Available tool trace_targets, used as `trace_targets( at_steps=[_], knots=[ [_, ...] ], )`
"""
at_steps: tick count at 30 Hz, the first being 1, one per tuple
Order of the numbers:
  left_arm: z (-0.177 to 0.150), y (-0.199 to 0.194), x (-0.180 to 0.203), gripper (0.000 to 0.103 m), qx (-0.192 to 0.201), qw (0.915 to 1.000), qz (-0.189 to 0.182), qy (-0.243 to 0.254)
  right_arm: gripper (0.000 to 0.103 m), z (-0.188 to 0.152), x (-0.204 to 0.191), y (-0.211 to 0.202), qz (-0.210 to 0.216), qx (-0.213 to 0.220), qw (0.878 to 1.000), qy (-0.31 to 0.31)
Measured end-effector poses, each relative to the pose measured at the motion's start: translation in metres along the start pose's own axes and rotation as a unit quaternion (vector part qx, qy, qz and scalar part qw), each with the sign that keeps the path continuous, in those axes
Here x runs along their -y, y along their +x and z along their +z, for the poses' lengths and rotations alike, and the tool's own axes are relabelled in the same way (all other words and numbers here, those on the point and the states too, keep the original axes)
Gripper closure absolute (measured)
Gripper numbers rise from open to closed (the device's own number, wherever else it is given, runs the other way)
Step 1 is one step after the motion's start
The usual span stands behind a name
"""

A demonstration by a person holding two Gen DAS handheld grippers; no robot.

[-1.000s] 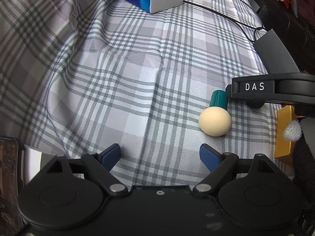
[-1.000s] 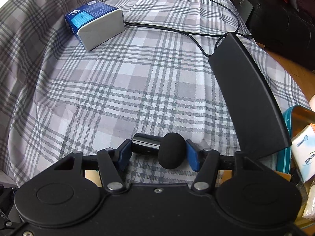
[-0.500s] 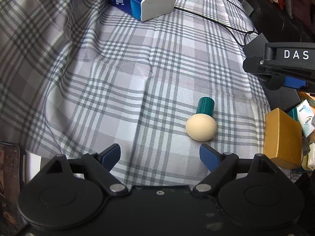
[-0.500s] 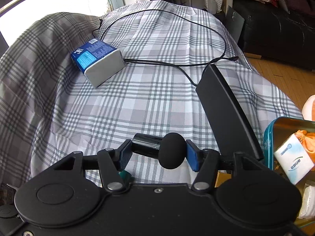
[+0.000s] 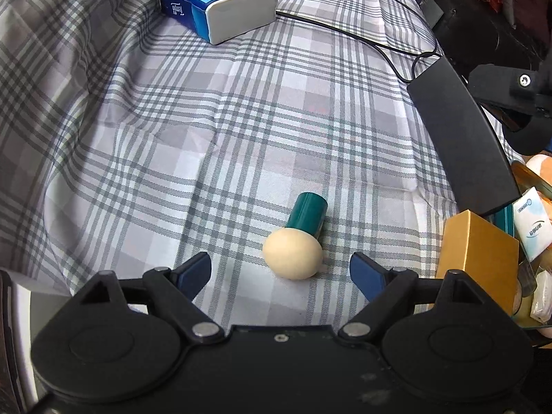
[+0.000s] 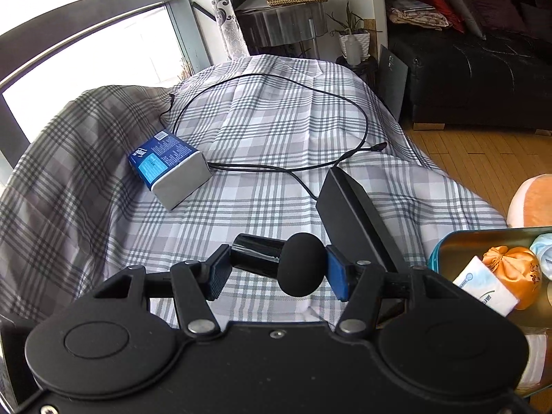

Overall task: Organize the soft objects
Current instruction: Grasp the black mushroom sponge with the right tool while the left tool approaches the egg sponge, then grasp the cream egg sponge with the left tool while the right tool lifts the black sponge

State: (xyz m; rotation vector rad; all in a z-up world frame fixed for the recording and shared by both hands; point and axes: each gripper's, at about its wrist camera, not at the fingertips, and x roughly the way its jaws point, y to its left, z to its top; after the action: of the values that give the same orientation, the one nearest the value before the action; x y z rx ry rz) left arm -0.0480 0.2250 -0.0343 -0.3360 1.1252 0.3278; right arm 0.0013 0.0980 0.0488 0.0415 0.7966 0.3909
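Note:
A cream sponge puff on a teal handle (image 5: pixel 293 252) lies on the plaid cloth (image 5: pixel 241 120), just ahead of my left gripper (image 5: pixel 280 270), which stands open with nothing touching its blue pads. My right gripper (image 6: pixel 274 269) is shut on a black sponge puff with a black handle (image 6: pixel 300 264), held crosswise above the cloth. Part of that right gripper (image 5: pixel 510 89) shows at the right edge of the left wrist view. A teal tin (image 6: pixel 445 252) at the right holds an orange pouch (image 6: pixel 514 272) and a white tissue pack (image 6: pixel 483 286).
A blue and white tissue pack (image 5: pixel 220 10) (image 6: pixel 172 172) lies at the back of the cloth. A black flat lid (image 5: pixel 462 138) (image 6: pixel 358 220) leans by the tin, with a black cable (image 6: pixel 276 169) behind it. A gold box (image 5: pixel 479 252) stands at the right.
My right gripper rose with the black puff and tipped up, so the room and tin came into view. My left gripper slid right, bringing the cream puff between its open fingers.

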Motion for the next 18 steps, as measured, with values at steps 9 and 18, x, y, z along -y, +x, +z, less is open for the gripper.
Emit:
trace_targets(
  at_steps=[9, 18],
  knots=[
    [0.005, 0.025, 0.015, 0.021, -0.012, 0.9996, 0.024, 0.004, 0.048, 0.003, 0.02, -0.016, 0.016, 0.02, 0.999, 0.028],
    [0.008, 0.027, 0.023, 0.035, -0.005, 0.9999, 0.01, 0.005, 0.048, 0.004, 0.032, -0.026, 0.026, 0.031, 0.998, 0.043]
  ],
)
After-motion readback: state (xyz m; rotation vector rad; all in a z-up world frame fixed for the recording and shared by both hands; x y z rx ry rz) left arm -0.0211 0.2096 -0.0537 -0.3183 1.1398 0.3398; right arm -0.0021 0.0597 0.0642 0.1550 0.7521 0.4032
